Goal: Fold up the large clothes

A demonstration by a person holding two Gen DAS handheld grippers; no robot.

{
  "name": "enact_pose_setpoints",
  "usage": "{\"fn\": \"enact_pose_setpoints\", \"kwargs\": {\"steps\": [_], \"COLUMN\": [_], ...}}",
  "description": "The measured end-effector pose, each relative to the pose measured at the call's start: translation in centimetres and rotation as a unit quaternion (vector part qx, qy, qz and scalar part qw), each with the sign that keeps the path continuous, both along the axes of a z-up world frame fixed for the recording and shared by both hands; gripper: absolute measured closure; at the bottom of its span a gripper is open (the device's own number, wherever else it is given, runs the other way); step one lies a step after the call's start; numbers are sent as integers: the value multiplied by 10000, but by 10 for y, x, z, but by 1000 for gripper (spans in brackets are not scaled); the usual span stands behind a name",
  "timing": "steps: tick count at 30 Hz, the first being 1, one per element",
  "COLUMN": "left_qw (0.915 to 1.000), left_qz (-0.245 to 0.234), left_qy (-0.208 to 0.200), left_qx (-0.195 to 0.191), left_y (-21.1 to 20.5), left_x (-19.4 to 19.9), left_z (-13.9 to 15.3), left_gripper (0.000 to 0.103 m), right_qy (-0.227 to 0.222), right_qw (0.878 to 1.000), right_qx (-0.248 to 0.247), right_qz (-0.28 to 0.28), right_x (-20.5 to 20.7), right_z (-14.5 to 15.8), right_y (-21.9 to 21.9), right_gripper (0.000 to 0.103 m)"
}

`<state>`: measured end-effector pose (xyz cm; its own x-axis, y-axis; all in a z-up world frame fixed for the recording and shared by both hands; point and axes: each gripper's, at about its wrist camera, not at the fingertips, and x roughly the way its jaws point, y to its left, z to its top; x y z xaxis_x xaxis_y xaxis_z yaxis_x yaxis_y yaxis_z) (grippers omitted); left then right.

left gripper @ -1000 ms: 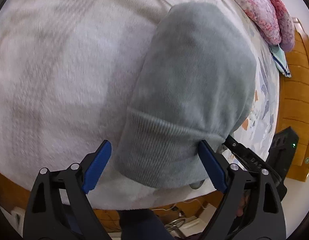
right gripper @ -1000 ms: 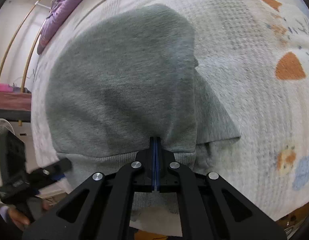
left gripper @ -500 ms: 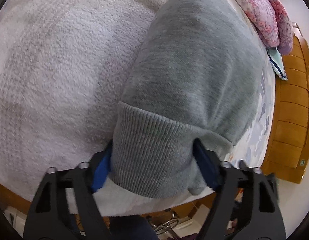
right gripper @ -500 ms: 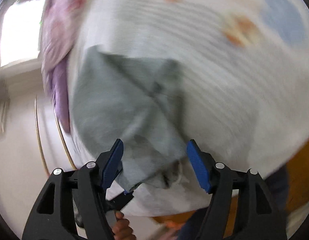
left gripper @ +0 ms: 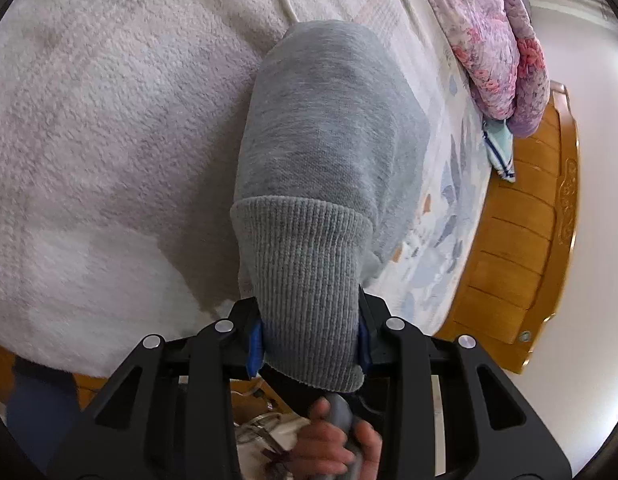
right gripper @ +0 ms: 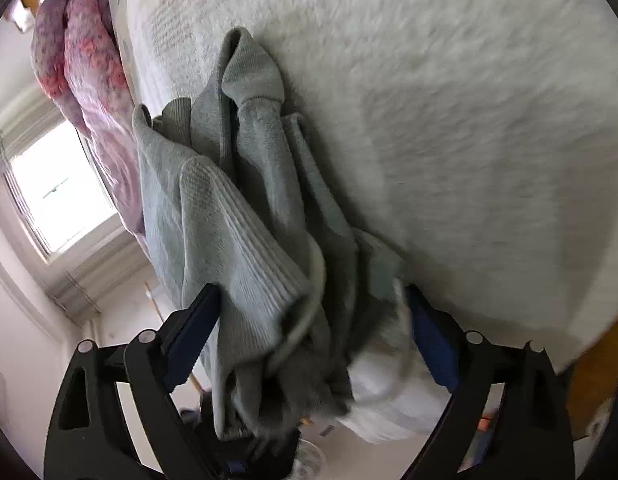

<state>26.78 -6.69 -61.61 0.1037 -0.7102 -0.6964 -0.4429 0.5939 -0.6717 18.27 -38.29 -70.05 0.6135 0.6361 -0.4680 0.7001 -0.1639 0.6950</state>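
Observation:
A grey sweatshirt (left gripper: pixel 329 128) lies folded on the white fleece bed cover (left gripper: pixel 101 128). My left gripper (left gripper: pixel 309 340) is shut on its ribbed hem (left gripper: pixel 305 280), which bunches thickly between the blue pads. In the right wrist view the sweatshirt (right gripper: pixel 237 208) shows as a stack of folded layers seen edge-on. My right gripper (right gripper: pixel 313 320) is open, its blue pads (right gripper: pixel 193 328) on either side of the stack's near end. A hand (left gripper: pixel 333 444) shows below the left gripper.
A pink floral quilt (left gripper: pixel 497 36) lies bunched at the far side of the bed, also in the right wrist view (right gripper: pixel 89 52). A wooden bed frame (left gripper: pixel 525 240) runs along the right. A bright window (right gripper: pixel 57 196) is at left.
My left gripper closed on the ribbed hem. My right gripper let go, opened, swung around, and now straddles the folded stack from its end.

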Motion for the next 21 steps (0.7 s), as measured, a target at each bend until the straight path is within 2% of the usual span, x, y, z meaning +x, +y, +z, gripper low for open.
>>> {"fn": "enact_pose_setpoints", "kwargs": {"steps": [2,6,8,9,10,11,13,16,18,21], "left_qw": [10000,9993,9989,9988,9987,9983,9979,9978,9978,9971], "left_qz": [-29,-23,-27,-60,-76,-76,-105,-212,-304,-458], "left_qy": [34,210,252,255,266,294,299,271,191,64], "left_qx": [-86,-313,-396,-418,-435,-489,-561,-567,-564,-605], "left_y": [-3,-2,1,2,3,4,5,3,2,-3], "left_x": [6,14,16,17,18,19,22,30,36,46], "left_z": [3,-2,-3,-3,-3,-3,-2,4,13,27], "left_gripper": [70,70,70,70,70,70,70,70,70,70], "right_qy": [-49,-210,-380,-484,-560,-585,-668,-653,-716,-869], "right_qw": [9989,9978,9965,9958,9959,9964,9965,9903,9793,9696], "right_qx": [278,198,255,250,147,9,-360,-1201,-1769,-2118], "right_qz": [-362,-591,-703,-731,-697,-606,-356,248,674,859], "right_x": [2,2,1,-5,-3,0,13,34,42,46], "right_z": [-8,-10,-7,-5,2,9,26,57,84,113], "right_y": [9,12,12,10,7,4,0,1,-1,-1], "right_gripper": [10,12,22,31,37,39,55,71,76,80]}}
